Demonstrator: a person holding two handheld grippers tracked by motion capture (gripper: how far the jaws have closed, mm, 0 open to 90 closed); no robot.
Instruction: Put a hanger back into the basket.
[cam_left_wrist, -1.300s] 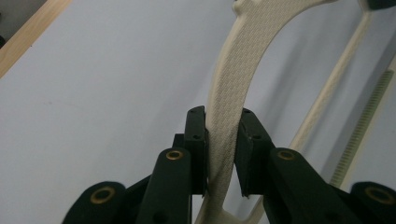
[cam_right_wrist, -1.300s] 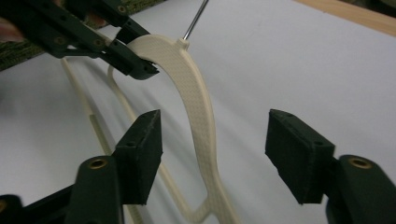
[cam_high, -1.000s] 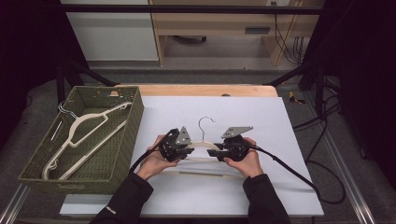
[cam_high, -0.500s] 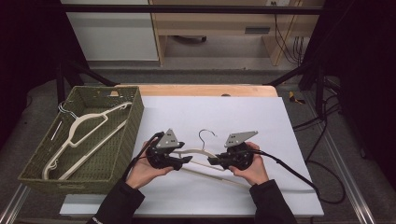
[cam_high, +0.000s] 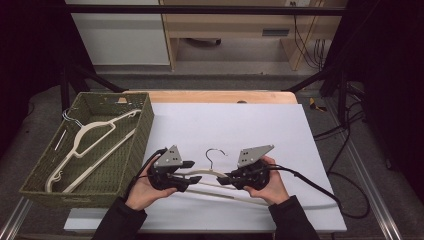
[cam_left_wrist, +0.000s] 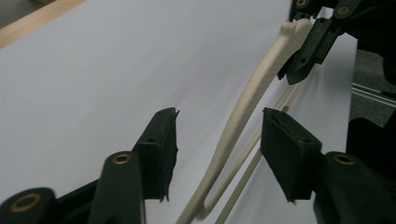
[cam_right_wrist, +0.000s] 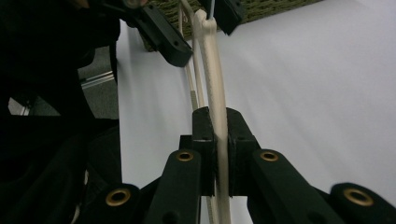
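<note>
White-topped table (cam_high: 240, 125), wooden strip along far edge. Cream plastic hanger (cam_high: 202, 173) with dark wire hook near the front-middle of the table, held between both tools, hook pointing away from the person.

Right tool (cam_high: 231, 178): jaws pressed together on the hanger's shoulder, right of the hook. Confirmed in right gripper view, right tool (cam_right_wrist: 217, 140) pinching the cream bar of the hanger (cam_right_wrist: 212, 60) tight between both pads, bar running up and away toward the other tool.

Left tool (cam_high: 186, 176): at the hanger's left shoulder, held in left hand (cam_high: 145, 187). In left gripper view, left tool (cam_left_wrist: 219, 140) spread wide; hanger (cam_left_wrist: 252, 98) arm passing between the jaws, touching neither pad as far as visible. Lower crossbar of hanger seen just beside the arm, lying toward the table.

Right hand (cam_high: 270, 185) wrapped round right tool body; cable trailing off to the right over the table edge.

Green woven basket (cam_high: 142, 125) at left edge of table, just beside the left tool. Inside: second cream hanger (cam_high: 90, 132) lying flat and diagonal, plus a thin wire hanger (cam_high: 67, 116) partly under it.
</note>
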